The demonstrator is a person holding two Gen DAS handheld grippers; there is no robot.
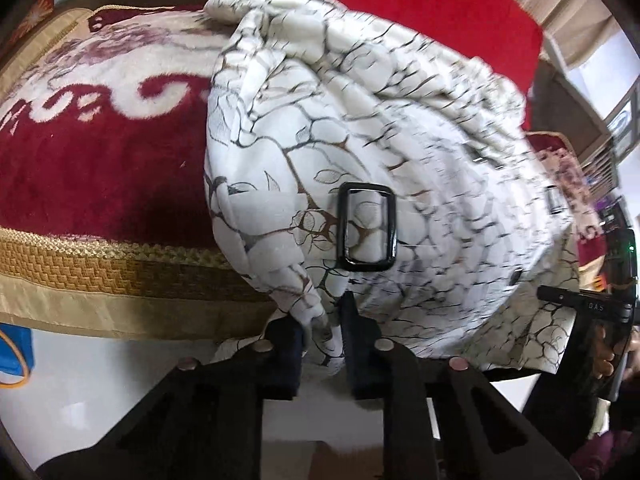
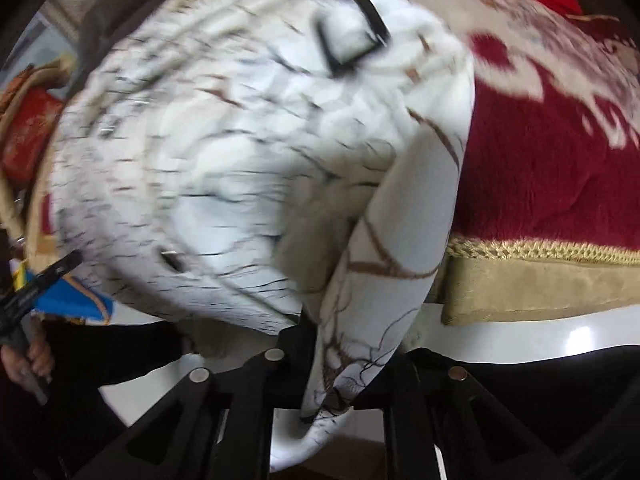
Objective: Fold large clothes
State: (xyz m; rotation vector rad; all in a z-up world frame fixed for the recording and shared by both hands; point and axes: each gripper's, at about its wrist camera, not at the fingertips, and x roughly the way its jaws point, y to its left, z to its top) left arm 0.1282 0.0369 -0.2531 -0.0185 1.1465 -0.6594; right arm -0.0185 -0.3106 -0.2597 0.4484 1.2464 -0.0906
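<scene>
Both sets of jaws stand clamped on cloth: the left gripper pinches a bunched corner of the white printed garment between its two fingers, and the right gripper pinches a hanging edge of the same garment, which droops below its fingers. Two grips on one near edge likely serve to keep that edge taut and level, so a fold can be carried over without the cloth collapsing. Just beyond the left gripper, a black rectangular buckle sits on a fabric strap of the garment; a second, smaller buckle lies to its right. The garment is draped in a mound, part over the near gold trim of the red patterned blanket, part hanging past it, so it is not yet flat. Motion blur in the right wrist view hides fine creases. Beyond the garment the blanket runs on, with a plain red cloth farthest back. Judgement: fold at an early stage; slipping of the bunched corner is the main risk.
</scene>
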